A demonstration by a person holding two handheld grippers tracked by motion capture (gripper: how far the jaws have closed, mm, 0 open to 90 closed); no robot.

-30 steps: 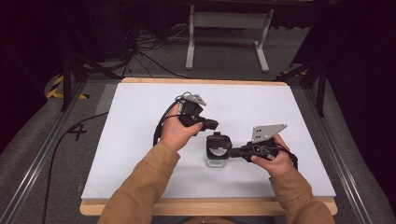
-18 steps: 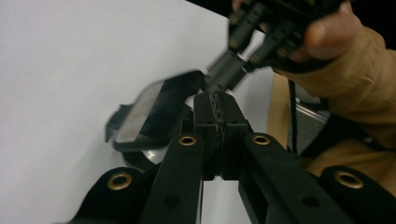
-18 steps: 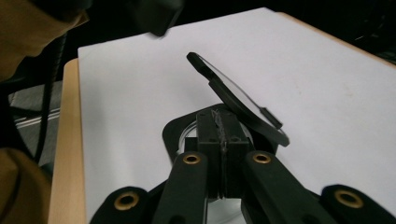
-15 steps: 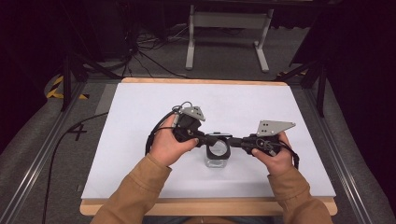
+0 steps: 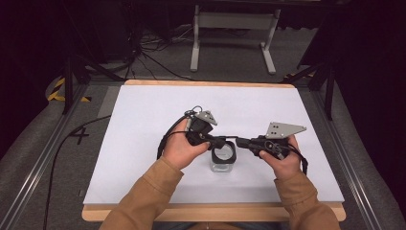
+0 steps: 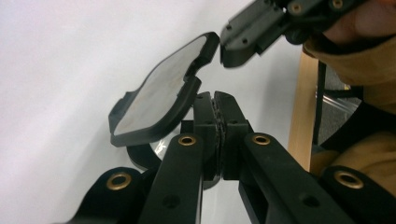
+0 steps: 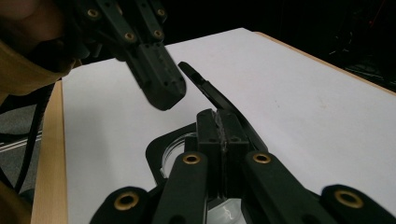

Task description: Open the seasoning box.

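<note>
Moved in from behind to the clear box (image 5: 223,160) at mid table (image 5: 143,120): left gripper (image 5: 218,142), facing right gripper (image 5: 241,142). Both tongs pressed together (nothing visibly pinched). Lid (image 6: 159,93) tilted up. Probably mid-opening; next, pushing it fully back, gently.

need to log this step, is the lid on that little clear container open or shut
Open. The black lid stands tilted up off the clear container, whose black rim lies uncovered below it in the right gripper view.

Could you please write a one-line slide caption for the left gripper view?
Left tool, jaws shut, at a clear jar's raised black flip lid, right tool poised above.
</note>
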